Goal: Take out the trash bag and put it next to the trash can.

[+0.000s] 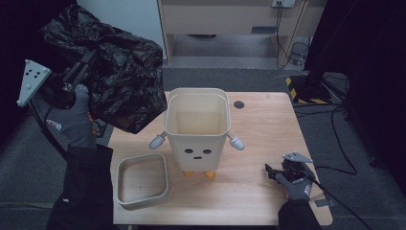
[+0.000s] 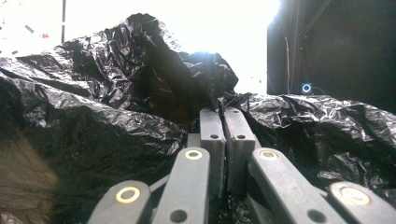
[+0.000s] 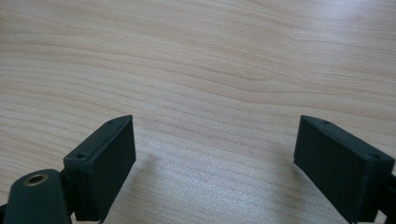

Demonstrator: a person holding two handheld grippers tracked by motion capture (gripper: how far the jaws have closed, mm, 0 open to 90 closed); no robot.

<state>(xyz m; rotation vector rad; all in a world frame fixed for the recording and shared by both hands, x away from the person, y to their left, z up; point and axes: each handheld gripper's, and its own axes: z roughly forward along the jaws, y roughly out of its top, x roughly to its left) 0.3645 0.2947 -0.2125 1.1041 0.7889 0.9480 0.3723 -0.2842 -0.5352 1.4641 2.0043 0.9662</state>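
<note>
In the high view the left claw (image 1: 84, 64) held a black plastic bag (image 1: 122, 72) up beside the table (image 1: 258, 191), left of the bin (image 1: 197, 127). The left gripper view showed it clamped on the bag (image 2: 116, 116). In the right gripper view the right claw (image 3: 215, 158) stood apart over the table (image 3: 210, 70)

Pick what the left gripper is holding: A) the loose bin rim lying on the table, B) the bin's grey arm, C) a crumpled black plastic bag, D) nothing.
C: the left gripper has its jaws closed on the crumpled black plastic bag, lifted up left of the beige bin.
</note>
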